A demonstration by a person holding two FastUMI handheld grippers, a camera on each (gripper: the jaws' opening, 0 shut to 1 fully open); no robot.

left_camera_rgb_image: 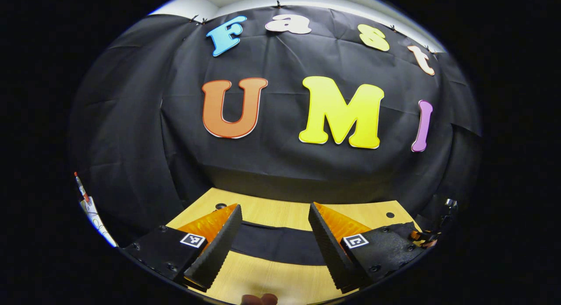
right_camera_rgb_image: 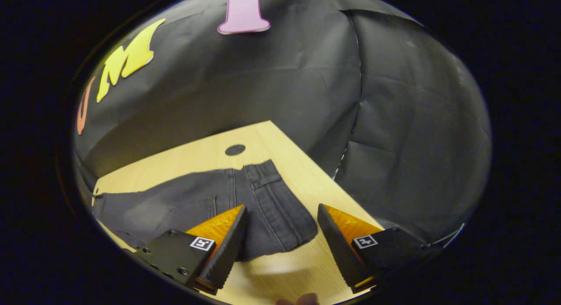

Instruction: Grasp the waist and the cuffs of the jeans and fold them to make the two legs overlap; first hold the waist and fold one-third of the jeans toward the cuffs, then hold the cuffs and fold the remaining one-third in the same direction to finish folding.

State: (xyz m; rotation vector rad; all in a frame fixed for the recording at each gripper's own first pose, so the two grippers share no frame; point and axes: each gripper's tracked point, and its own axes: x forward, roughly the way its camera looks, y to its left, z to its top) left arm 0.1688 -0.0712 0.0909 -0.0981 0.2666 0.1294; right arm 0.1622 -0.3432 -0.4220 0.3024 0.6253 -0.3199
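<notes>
Dark grey jeans point(right_camera_rgb_image: 263, 200) lie flat on the light wooden table point(right_camera_rgb_image: 315, 182). Their waist end, with a belt loop, points toward the table's right edge and the legs run off to the left. My right gripper point(right_camera_rgb_image: 282, 207) hovers open just above the waist, with the fingers apart on either side of the waistband corner. In the left gripper view the jeans point(left_camera_rgb_image: 280, 246) show as a dark band across the table. My left gripper point(left_camera_rgb_image: 275, 206) is open over that band with nothing between its fingers.
Round holes point(left_camera_rgb_image: 389, 214) point(right_camera_rgb_image: 235, 150) mark the tabletop near its far edge. The black cloth wall stands close behind the table and along its right side. A white object point(left_camera_rgb_image: 90, 206) with a red tip sits at the far left. Bare wood point(left_camera_rgb_image: 271, 278) lies in front of the jeans.
</notes>
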